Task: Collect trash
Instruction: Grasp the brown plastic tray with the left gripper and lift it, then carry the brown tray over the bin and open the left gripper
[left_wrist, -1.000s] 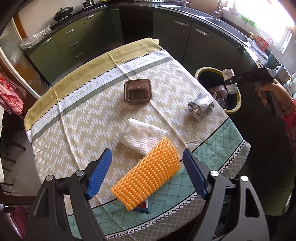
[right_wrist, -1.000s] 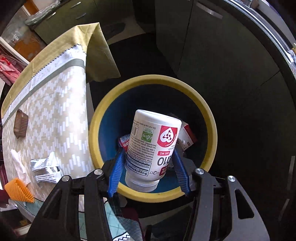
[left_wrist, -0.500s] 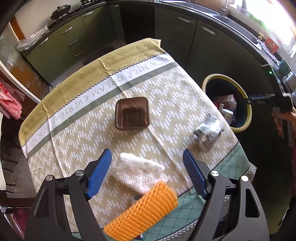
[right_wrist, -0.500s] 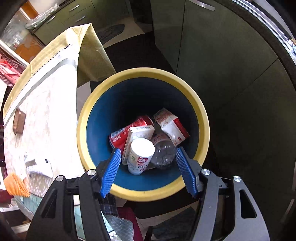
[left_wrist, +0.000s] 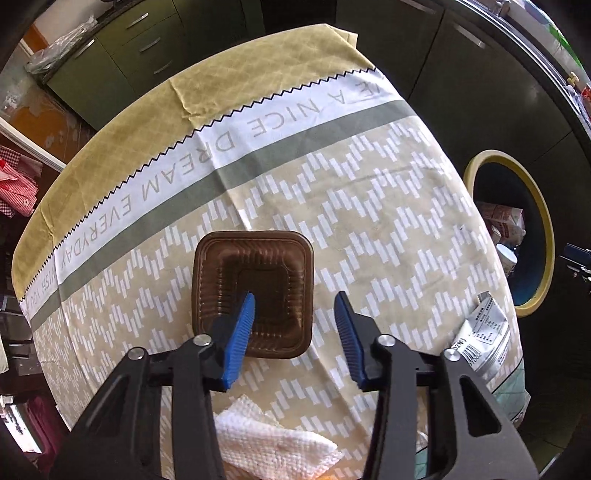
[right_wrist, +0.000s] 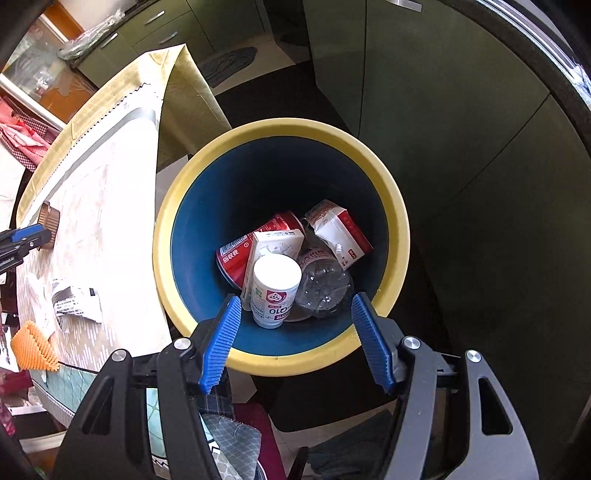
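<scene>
A white bottle (right_wrist: 275, 291) lies in the blue, yellow-rimmed bin (right_wrist: 397, 218), leaning at the near side of the pile, its label facing up. Around it in the bin are a red can (right_wrist: 236, 254), a white carton (right_wrist: 275, 240), a second carton (right_wrist: 338, 229) with red print at the far right, and a clear plastic bottle (right_wrist: 323, 282) touching the white bottle's right side.

The right gripper (right_wrist: 295, 339) hovers over the near rim of the bin with its blue jaws spread wide and nothing between them. A second ago it clamped the white bottle above the bin; the bottle has since dropped in.

On the tabletop (left_wrist: 369, 206), covered by a patterned cloth, a brown plastic tray (left_wrist: 255, 288) sits near the middle. The left gripper (left_wrist: 295, 328) is half open and empty; its left finger (left_wrist: 238, 332) overlaps the tray's hollow and its right finger stands over the cloth just right of the tray, so the tray's right rim lies between them. Whether either touches the tray cannot be told. A second ago this gripper was wide open above an orange mesh sleeve (right_wrist: 31, 345) at the near edge; it has moved far across the tabletop to the tray and narrowed.

A white cloth (left_wrist: 273, 443) lies near, under the gripper. A crumpled silver packet (left_wrist: 484, 336) rests at the right edge of the tabletop, beside the bin.
</scene>
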